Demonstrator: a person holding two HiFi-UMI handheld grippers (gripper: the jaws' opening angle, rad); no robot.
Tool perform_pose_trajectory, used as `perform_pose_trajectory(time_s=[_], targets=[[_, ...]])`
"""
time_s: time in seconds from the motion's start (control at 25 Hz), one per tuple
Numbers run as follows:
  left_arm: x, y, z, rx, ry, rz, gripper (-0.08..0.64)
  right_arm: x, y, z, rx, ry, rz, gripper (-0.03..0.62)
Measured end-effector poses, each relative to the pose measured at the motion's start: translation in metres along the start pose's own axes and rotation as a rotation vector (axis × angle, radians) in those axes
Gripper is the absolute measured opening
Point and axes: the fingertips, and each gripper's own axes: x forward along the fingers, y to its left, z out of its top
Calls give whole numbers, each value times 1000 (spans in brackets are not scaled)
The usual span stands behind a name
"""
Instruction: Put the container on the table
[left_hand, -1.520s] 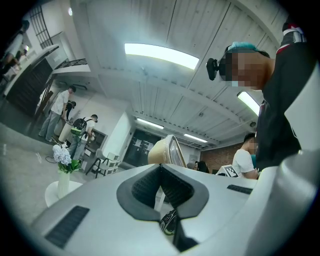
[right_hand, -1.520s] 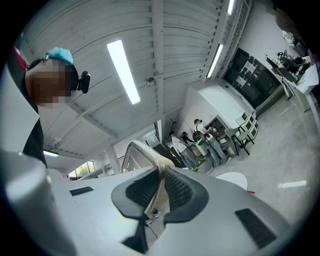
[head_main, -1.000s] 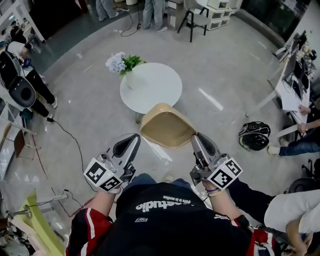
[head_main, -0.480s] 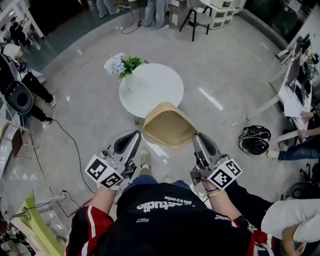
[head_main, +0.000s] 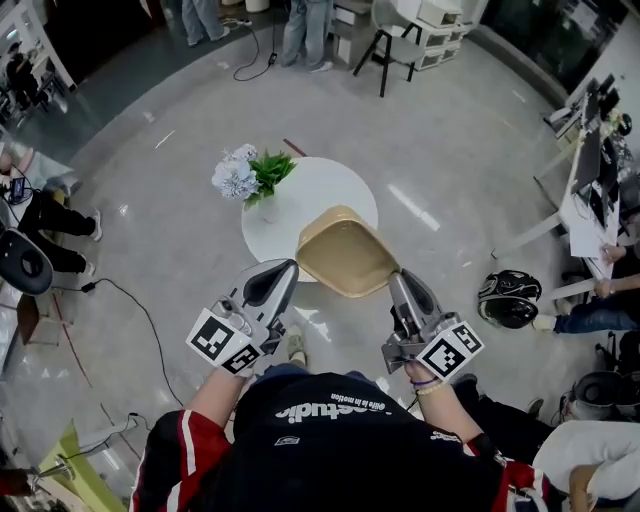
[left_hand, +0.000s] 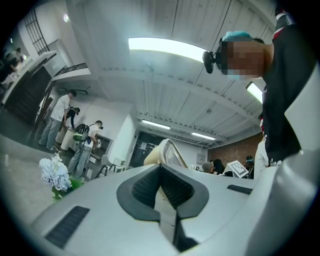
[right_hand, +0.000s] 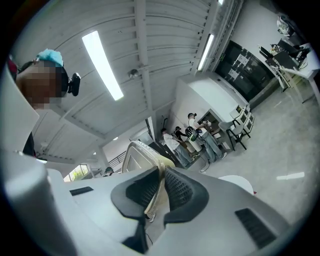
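Observation:
A beige, tub-shaped container (head_main: 345, 250) hangs in the air between my two grippers, its open side tilted up. My left gripper (head_main: 287, 268) is shut on its left rim and my right gripper (head_main: 392, 277) on its right rim. In the head view the container overlaps the near edge of the round white table (head_main: 325, 185). In the left gripper view the pale rim (left_hand: 167, 151) is pinched between the ribbed pads of the left gripper (left_hand: 161, 172). The right gripper (right_hand: 161, 175) likewise clamps the thin rim (right_hand: 140, 152), with the table (right_hand: 239, 183) low at the right.
A white vase with pale blue flowers and green leaves (head_main: 248, 173) stands on the table's left edge. A black helmet (head_main: 508, 297) lies on the floor at the right, a cable (head_main: 140, 300) at the left. People and a dark stool (head_main: 395, 40) are farther back.
Both grippers have carried the container forward together. It hung short of the table before and now overlaps the table's near edge. The grips are unchanged.

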Motion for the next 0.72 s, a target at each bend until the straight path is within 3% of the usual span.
perform_pose_trajectory(time_s=[0.4, 0.72], targets=[[32, 110, 15, -3, 1, -50, 21, 102, -18, 0, 19, -32, -85, 54], [49, 132, 22, -25, 13, -100, 21, 126, -18, 12, 39, -59, -120, 54]])
